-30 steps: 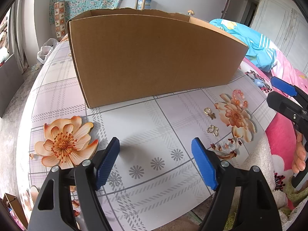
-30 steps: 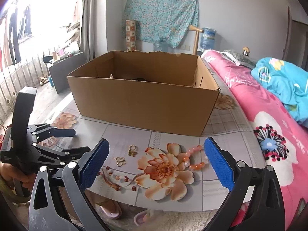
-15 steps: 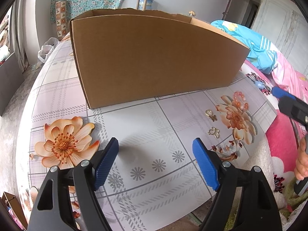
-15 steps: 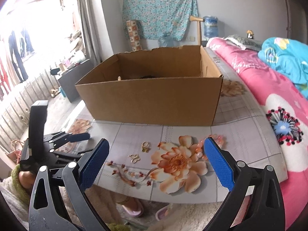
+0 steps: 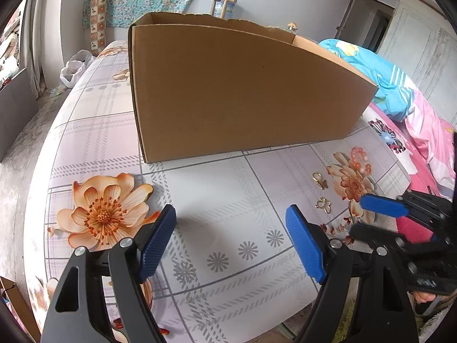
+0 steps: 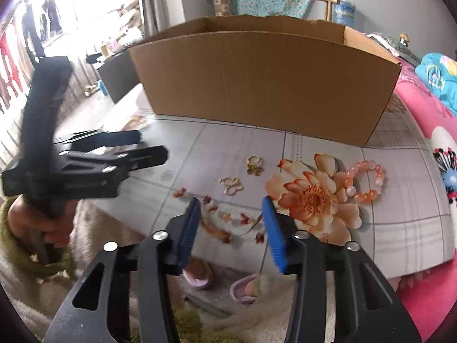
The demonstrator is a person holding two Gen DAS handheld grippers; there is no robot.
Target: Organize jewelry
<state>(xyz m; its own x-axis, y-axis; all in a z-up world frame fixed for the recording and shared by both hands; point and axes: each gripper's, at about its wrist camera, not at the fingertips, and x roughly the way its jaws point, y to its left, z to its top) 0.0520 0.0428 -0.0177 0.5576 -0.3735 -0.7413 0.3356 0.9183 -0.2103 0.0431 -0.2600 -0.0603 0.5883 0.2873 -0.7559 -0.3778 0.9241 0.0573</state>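
Observation:
Two small gold pieces lie on the flowered tablecloth, a ring-shaped one (image 6: 254, 165) (image 5: 320, 178) and a butterfly-shaped one (image 6: 231, 185) (image 5: 324, 204). A pink bead bracelet (image 6: 365, 183) (image 5: 360, 157) lies to their right beside a printed flower. Behind them stands an open cardboard box (image 6: 271, 85) (image 5: 242, 91). My right gripper (image 6: 230, 214) (image 5: 365, 218) hangs low over the table's front edge, just short of the butterfly piece. Its jaws are closing with nothing between them. My left gripper (image 5: 228, 237) (image 6: 151, 144) is open over bare cloth, left of the jewelry.
A bed with a pink flowered cover (image 6: 428, 120) and a blue blanket (image 5: 380, 80) runs along the table's right side. Below the table's near edge (image 6: 285, 260) are slippers (image 6: 197, 277) on the floor. A white bag (image 5: 72, 68) sits at the far left.
My right gripper has dropped toward the table's front edge and its jaws have narrowed a lot. In the left wrist view it has come in lower and closer. The left gripper has stayed put.

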